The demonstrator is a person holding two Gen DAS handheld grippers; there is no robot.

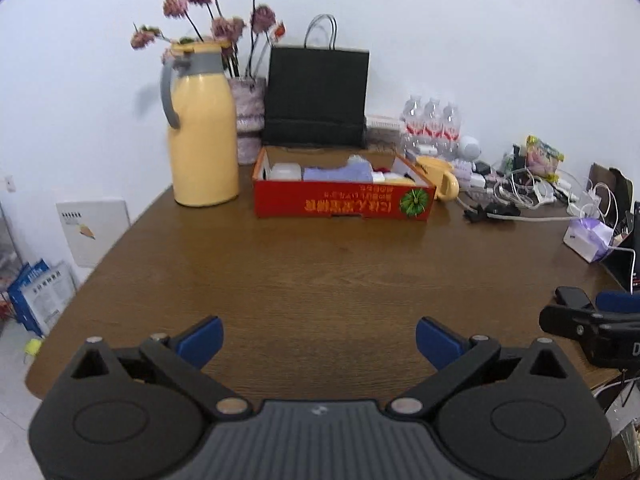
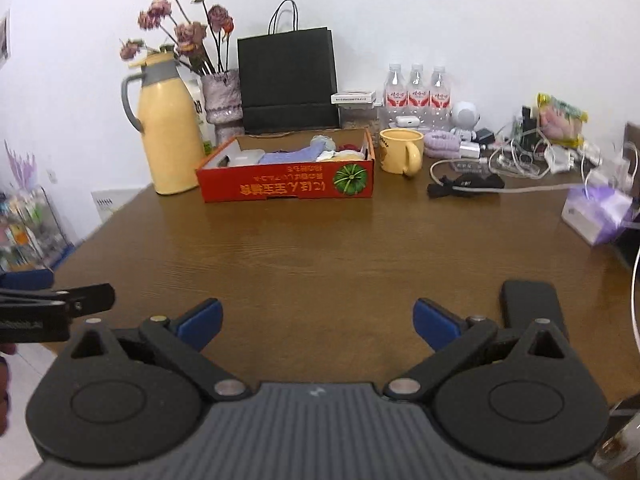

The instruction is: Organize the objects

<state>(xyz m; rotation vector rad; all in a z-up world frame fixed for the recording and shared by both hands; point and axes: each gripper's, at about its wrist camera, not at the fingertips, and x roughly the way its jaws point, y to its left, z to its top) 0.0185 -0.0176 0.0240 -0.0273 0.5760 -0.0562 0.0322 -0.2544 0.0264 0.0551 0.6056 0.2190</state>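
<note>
Both grippers, left gripper (image 1: 319, 340) and right gripper (image 2: 318, 322), hover tilted down over the near wooden table (image 1: 320, 264), jaws spread wide, holding nothing; red box (image 2: 286, 184) sits far.

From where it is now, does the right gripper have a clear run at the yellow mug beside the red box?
Probably yes. The right gripper is open and empty, and only bare table lies between it and the yellow mug, which stands clear of the red box. The black strap lies off to its right.

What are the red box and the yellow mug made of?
The red box looks like printed cardboard: thin folded walls, matte print. The yellow mug looks like glazed ceramic, going by its thick rim and soft shine, though it may be plastic.
</note>
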